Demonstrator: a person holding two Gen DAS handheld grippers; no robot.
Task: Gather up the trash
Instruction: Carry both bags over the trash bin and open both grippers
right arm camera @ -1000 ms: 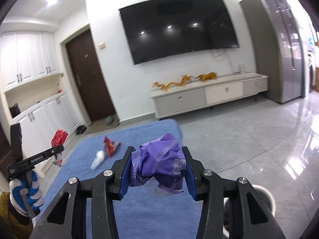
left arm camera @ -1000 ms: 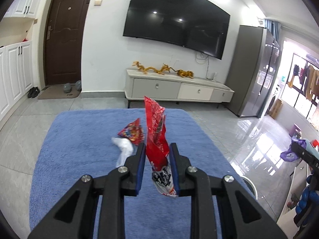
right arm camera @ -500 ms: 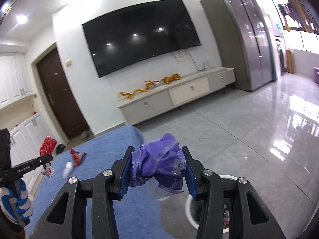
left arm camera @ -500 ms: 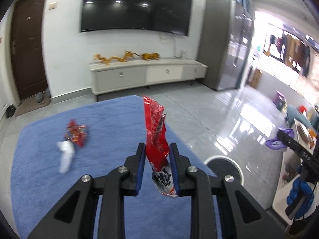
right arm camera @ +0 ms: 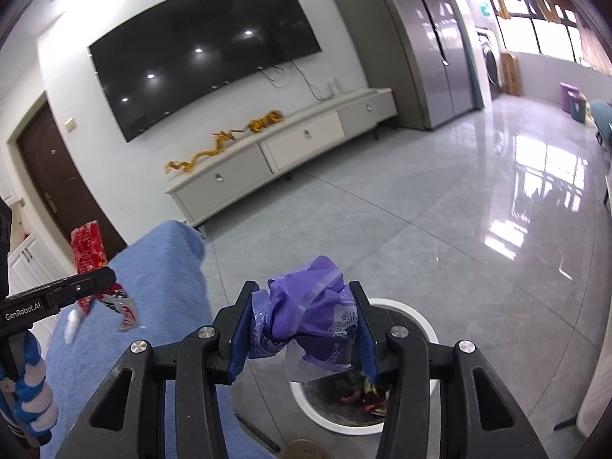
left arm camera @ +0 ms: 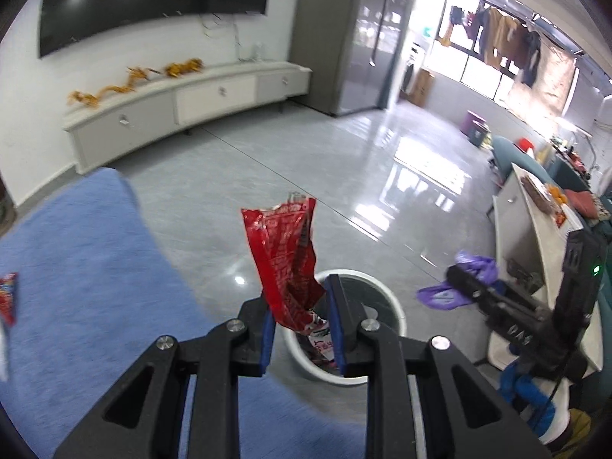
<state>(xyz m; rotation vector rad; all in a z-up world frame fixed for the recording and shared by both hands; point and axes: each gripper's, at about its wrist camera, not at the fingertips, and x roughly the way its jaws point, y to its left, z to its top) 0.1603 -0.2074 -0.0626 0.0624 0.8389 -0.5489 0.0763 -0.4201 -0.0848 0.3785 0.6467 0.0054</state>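
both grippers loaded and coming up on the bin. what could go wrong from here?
1. The red snack wrapper sticks up tall out of the left gripper; released off-centre, it may catch the white bin rim and land on the floor.
2. The crumpled purple bag in the right gripper is light and could cling to a pad or drift past the rim.
3. Both grippers converge on one opening and might collide.

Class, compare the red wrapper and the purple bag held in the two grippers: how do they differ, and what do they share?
The red wrapper is glossy, printed and stands up long and flat; the purple bag is crumpled into a wad. The left gripper pinches narrowly; the right gripper stands wider. Both are held near the white bin.
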